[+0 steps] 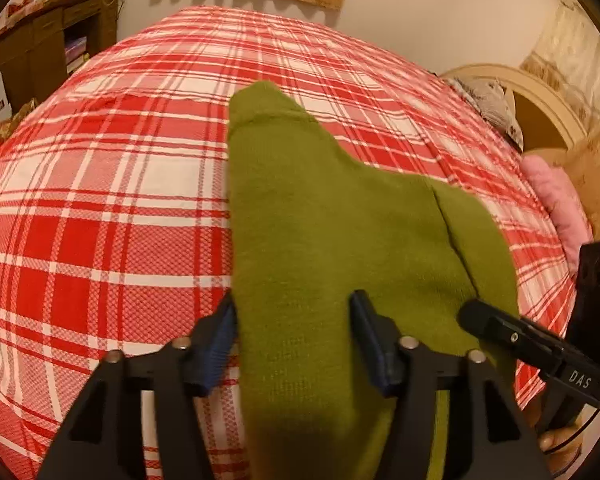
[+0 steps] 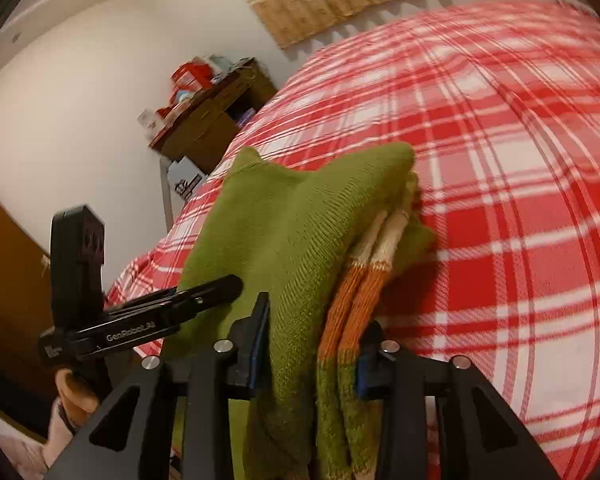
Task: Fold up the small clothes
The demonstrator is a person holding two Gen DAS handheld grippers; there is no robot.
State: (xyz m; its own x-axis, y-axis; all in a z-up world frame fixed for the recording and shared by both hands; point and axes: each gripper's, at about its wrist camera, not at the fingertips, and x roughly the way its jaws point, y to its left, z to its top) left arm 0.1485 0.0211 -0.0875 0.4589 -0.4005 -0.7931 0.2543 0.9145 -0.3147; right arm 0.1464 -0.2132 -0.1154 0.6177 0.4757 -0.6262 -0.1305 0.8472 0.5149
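Observation:
A green knitted garment lies on the red-and-white plaid bed cover. My left gripper hovers over its near part, jaws apart. The cloth fills the gap and runs on under the right pad, so it is open. In the right wrist view the garment is bunched into a thick fold with orange and cream stripes showing at its edge. My right gripper is shut on this bundle, both pads pressing on it. A finger of the other gripper reaches across the cloth from the left.
The plaid bed takes up most of both views. A brown wooden cabinet with clutter on top stands against the far wall. A pink pillow and a curved headboard lie at the right. A hand holds the left gripper's handle.

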